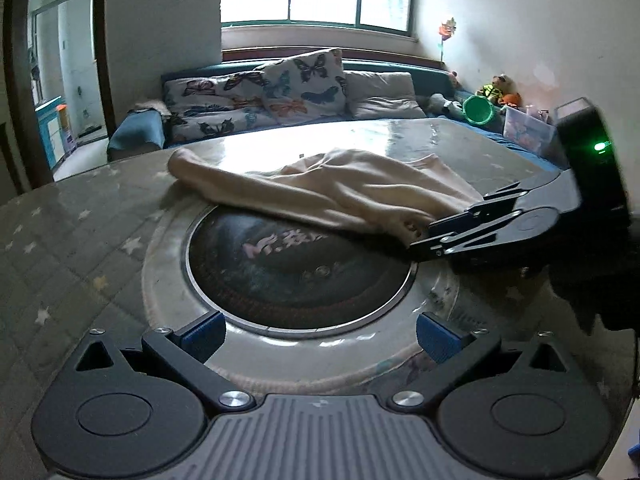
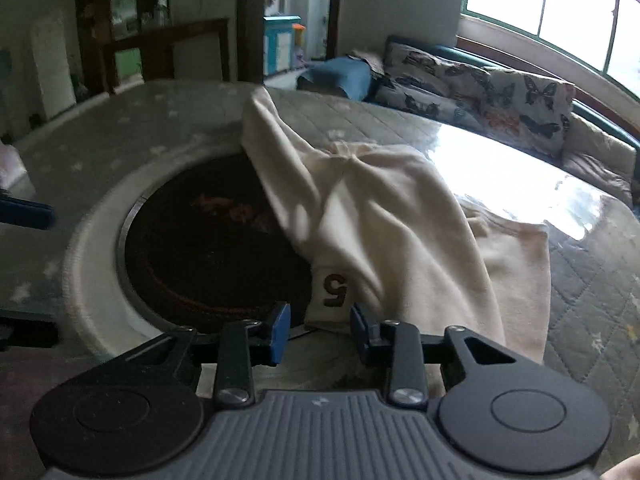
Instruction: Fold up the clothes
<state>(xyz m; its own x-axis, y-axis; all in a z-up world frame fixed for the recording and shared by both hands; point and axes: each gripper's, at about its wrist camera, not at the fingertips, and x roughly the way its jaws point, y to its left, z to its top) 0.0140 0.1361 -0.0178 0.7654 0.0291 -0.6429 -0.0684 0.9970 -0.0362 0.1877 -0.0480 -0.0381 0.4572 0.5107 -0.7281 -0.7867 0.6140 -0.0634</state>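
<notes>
Left gripper (image 1: 318, 336): jaws spread wide, nothing between the 2 blue pads (image 1: 202, 336), which hang above the pale ring around the dark round plate (image 1: 296, 268) set into the table (image 1: 80, 216); no contact with the cloth. Right gripper (image 2: 319, 330): jaws partly apart, the hem of the cream garment (image 2: 380, 224) lying in the gap just ahead of the pads; neither blue pad (image 2: 280, 332) visibly presses on the fabric, so this reads as not gripping. In the left wrist view the right gripper (image 1: 420, 246) comes in from the right with its tips at the near end of the garment (image 1: 320, 184), contact there hard to judge. Count: 1 garment, crumpled, lying across the far right edge of the dark plate and onto the quilted star-print table cover, with a brown numeral 5 (image 2: 334, 290) near the hem. 2 grippers. 1 sofa (image 1: 400, 70) behind the table with 3 butterfly-print cushions (image 1: 304, 84) and 1 plain one. A few soft toys (image 1: 500, 88) at the sofa's right end, number unclear. Lettering on the dark plate is blurred and partly covered by cloth. Right wrist view is motion-blurred at its left side.
</notes>
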